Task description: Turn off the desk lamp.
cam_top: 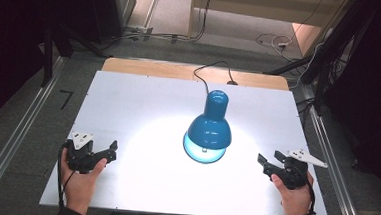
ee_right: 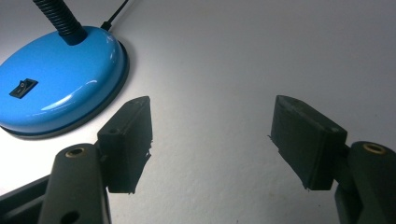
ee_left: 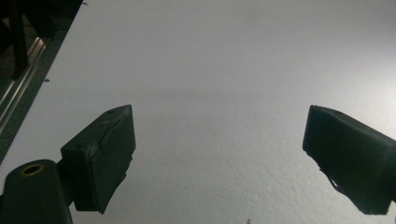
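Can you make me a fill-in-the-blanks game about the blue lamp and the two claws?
1. The lamp on the white table is switched ____.
2. The left claw and the right claw both have their jaws ____.
3. The round base of the lamp carries a small black ____.
4. The lamp's shade and base are coloured ____.

Missing words: on; open; switch; blue
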`<state>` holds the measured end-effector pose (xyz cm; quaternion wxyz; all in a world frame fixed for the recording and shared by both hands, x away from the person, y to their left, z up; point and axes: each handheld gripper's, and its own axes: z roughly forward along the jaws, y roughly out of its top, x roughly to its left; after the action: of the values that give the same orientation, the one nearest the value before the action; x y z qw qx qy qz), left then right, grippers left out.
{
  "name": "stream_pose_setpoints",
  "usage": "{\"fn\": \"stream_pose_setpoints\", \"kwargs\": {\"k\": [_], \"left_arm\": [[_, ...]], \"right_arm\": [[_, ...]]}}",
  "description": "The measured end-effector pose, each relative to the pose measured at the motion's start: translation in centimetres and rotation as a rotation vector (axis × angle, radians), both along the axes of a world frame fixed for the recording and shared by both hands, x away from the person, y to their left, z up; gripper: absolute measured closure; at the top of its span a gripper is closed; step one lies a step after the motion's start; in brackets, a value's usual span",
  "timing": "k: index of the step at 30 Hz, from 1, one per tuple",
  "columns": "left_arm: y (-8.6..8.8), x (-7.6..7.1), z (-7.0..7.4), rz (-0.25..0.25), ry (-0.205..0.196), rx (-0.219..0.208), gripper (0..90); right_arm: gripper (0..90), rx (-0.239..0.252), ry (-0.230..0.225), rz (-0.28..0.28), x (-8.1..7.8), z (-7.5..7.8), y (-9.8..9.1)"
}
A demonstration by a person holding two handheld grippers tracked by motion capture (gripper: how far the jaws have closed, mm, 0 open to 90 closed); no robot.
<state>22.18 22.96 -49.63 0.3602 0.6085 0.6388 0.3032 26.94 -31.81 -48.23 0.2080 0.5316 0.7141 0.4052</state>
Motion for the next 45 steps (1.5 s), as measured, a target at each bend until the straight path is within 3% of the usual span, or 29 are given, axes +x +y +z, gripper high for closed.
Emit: {"fn": "stream_pose_setpoints", "kwargs": {"k": [45], "left_arm": [[0.3, 0.0, 0.0, 0.007, -0.004, -0.009, 10.3]], "right_arm": [[30.6, 0.006, -0.014, 0.107, 0.9, 0.2, 5.0]]}}
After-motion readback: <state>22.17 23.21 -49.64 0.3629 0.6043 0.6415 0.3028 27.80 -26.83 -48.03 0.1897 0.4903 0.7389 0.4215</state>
